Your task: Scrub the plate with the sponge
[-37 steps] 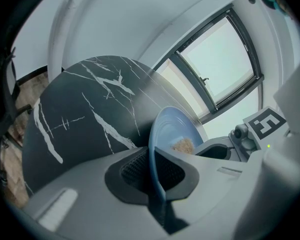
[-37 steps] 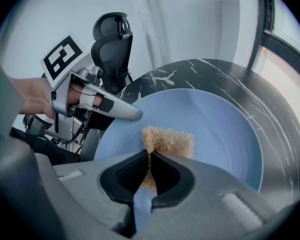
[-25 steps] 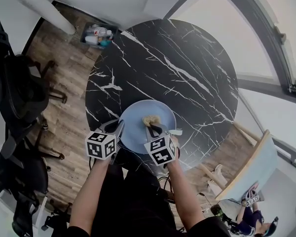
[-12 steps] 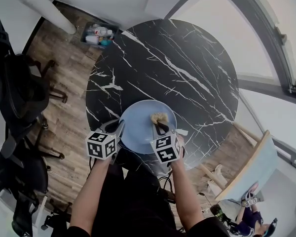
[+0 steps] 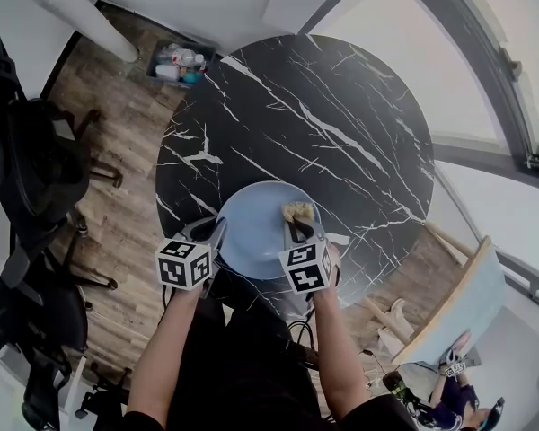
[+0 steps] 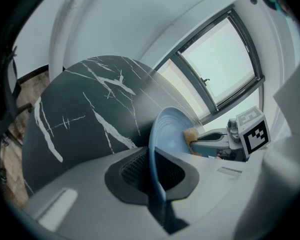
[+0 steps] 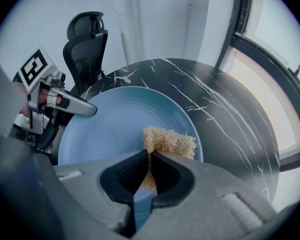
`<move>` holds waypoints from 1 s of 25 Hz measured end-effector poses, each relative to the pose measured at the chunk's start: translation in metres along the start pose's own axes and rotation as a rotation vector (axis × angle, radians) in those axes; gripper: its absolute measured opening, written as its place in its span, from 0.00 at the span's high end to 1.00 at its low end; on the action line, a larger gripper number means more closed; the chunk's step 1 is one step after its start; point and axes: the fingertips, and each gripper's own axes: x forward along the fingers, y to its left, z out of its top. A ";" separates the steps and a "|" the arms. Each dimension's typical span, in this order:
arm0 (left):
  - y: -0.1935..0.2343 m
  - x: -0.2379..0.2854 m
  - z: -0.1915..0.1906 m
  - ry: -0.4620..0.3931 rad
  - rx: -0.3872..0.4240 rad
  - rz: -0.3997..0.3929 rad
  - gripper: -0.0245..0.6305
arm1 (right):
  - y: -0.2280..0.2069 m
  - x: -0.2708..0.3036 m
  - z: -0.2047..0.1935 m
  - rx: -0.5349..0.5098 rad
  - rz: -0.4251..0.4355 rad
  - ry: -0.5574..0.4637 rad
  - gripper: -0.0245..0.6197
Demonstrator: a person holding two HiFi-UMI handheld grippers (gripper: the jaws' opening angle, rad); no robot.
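Observation:
A pale blue plate [image 5: 256, 227] lies near the front edge of the round black marble table [image 5: 323, 115]. My left gripper [image 5: 217, 234] is shut on the plate's left rim [image 6: 154, 154], which runs edge-on between its jaws. My right gripper [image 5: 298, 225] is shut on a tan fibrous sponge [image 5: 296, 210], pressed onto the plate's right side. In the right gripper view the sponge [image 7: 169, 142] sits on the plate [image 7: 120, 121] by its right rim, and the left gripper's finger [image 7: 72, 104] lies on the plate's left edge.
A black office chair [image 5: 22, 169] stands on the wooden floor at the left. A bin of bottles [image 5: 178, 65] sits beyond the table's far left edge. Window frames [image 5: 485, 79] curve round the right. The table's far half [image 5: 341, 88] bears nothing.
My right gripper has carried the sponge across the plate from its middle to the right side, near the rim. The left gripper and the plate have stayed in place.

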 end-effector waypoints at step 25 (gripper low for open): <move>0.000 -0.001 0.000 -0.021 -0.002 0.026 0.93 | 0.015 -0.025 0.011 0.003 -0.001 -0.123 0.93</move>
